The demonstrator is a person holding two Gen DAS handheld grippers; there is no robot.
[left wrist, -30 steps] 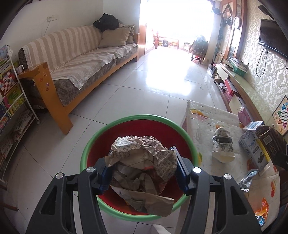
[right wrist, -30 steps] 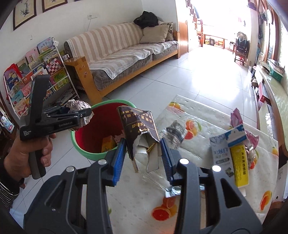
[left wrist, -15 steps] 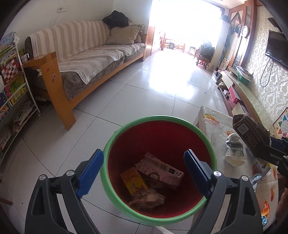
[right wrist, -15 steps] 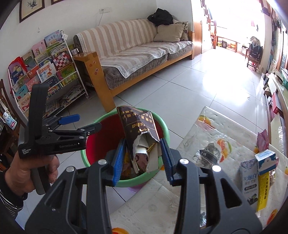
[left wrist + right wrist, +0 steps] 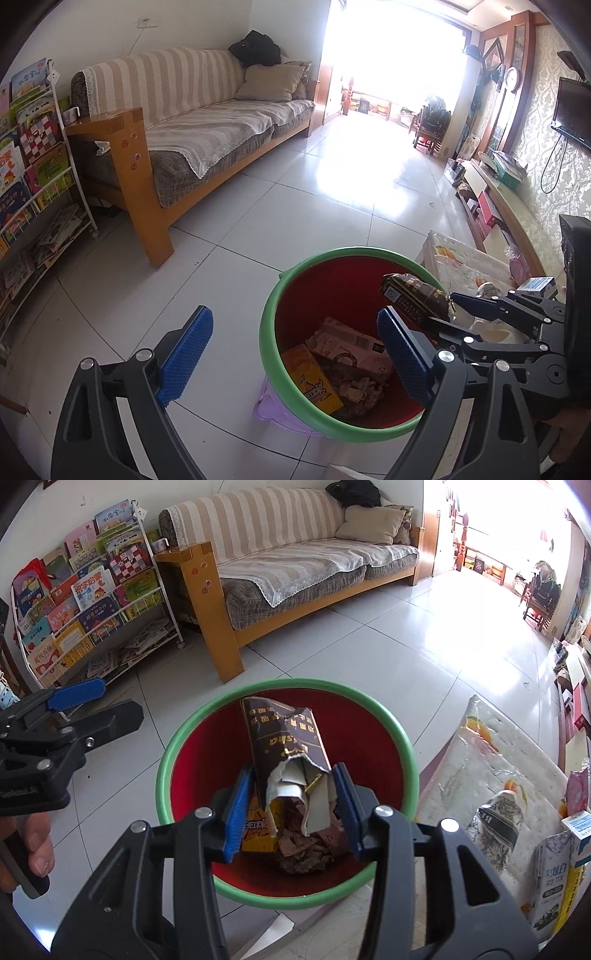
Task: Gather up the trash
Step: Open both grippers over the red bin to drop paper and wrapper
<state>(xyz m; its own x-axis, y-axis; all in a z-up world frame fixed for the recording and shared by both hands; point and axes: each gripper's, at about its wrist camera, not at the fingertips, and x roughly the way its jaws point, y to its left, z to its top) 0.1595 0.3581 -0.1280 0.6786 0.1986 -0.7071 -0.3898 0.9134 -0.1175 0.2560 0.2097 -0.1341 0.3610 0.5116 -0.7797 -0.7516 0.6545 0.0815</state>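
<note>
Over the red bin [image 5: 192, 760] with the green rim, the right claw [image 5: 293, 812] holds a torn dark brown snack wrapper [image 5: 284, 746] upright between its blue pads; its jaws have just been opening, and from these views I cannot tell whether the pads still press on the wrapper's pale torn end. In the left wrist view the same wrapper [image 5: 413, 299] pokes out over the bin's [image 5: 291, 291] far right side. The left claw [image 5: 291, 350] stands spread wide with nothing between its pads, off to the bin's left side, gripped by a hand [image 5: 35, 843]. Down in the bin lie a yellow packet [image 5: 314, 380], a pink carton [image 5: 351, 343] and crumpled paper [image 5: 360, 391]. Beside the bin, on the surface [image 5: 476, 746] with its fruit-print cover, remain a crushed patterned cup [image 5: 496, 819] and a milk carton [image 5: 550, 875].
</note>
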